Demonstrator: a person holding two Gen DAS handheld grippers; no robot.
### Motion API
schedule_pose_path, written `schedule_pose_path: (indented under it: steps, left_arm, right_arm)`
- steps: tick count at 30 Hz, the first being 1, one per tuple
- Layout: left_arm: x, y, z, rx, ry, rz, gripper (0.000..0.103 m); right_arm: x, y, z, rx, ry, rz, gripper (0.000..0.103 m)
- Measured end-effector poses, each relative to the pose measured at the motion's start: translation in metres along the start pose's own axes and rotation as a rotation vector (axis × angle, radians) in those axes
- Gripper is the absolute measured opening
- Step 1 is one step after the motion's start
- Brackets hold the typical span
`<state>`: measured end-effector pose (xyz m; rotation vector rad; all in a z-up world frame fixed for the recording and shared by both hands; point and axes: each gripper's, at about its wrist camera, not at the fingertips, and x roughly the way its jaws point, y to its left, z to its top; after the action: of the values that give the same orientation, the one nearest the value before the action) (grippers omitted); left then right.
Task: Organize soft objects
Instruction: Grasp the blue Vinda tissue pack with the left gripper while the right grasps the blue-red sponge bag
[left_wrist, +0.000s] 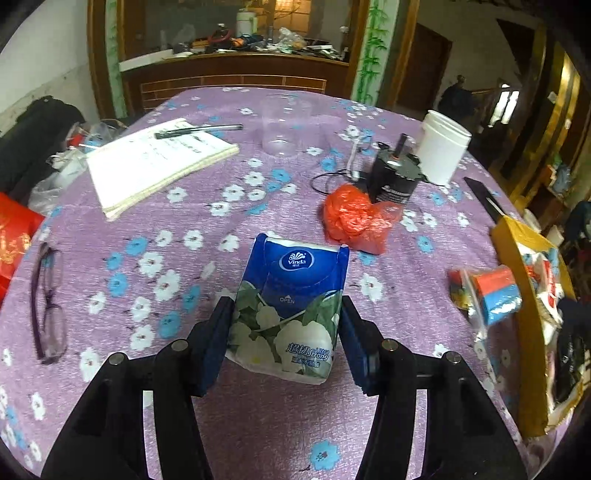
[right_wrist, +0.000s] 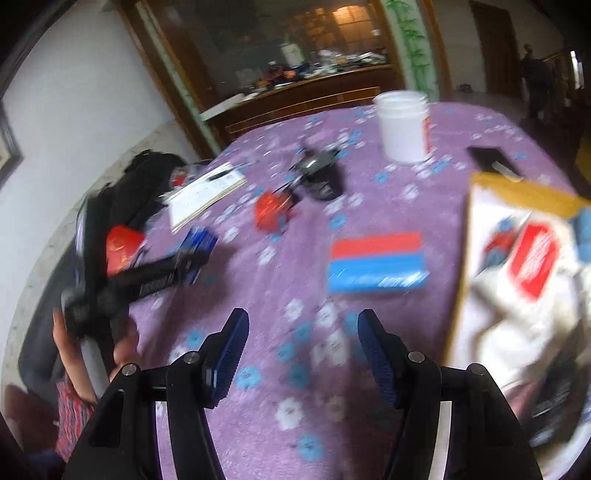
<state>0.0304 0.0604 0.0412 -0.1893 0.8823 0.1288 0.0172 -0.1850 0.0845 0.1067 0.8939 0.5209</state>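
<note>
A blue and white tissue pack (left_wrist: 291, 295) with a flower print rests on the purple flowered tablecloth (left_wrist: 207, 424). My left gripper (left_wrist: 286, 306) has its blue pads pressed on the pack's two sides. In the right wrist view the left gripper (right_wrist: 195, 254) shows at the left, with the blue pack in it. My right gripper (right_wrist: 303, 321) hangs open over bare cloth, nothing between its fingers. A red and blue pack (right_wrist: 376, 262) lies just beyond it, also seen as the red and blue pack (left_wrist: 495, 291) inside a clear bag. A crumpled orange plastic bag (left_wrist: 354, 218) lies mid-table.
A cardboard box (right_wrist: 517, 195) holding soft packs stands at the right edge. On the table lie a notebook with a pen (left_wrist: 155, 162), a clear cup (left_wrist: 284, 125), a white jar (left_wrist: 443, 147), a black motor (left_wrist: 391, 177) and glasses (left_wrist: 48, 302). A person's hand (right_wrist: 70, 350) holds the left gripper.
</note>
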Motion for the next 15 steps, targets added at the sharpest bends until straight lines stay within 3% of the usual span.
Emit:
schedule_pose_path:
  steps: [8,13,15]
  left_arm:
    - [-0.006,-0.008,-0.002,0.051,-0.061,0.029,0.055]
    - [-0.006,-0.007,-0.002,0.054,-0.06,0.023,0.055]
    - [-0.009,-0.006,-0.002,0.045,-0.067,0.014,0.055]
  right_arm:
    - [0.064,-0.044,0.069,0.083,0.136,-0.083,0.068]
    - [0.1,-0.06,0.075,0.131,0.226,-0.155,0.068]
    - [0.104,-0.057,0.064,0.149,0.269,-0.087,0.069]
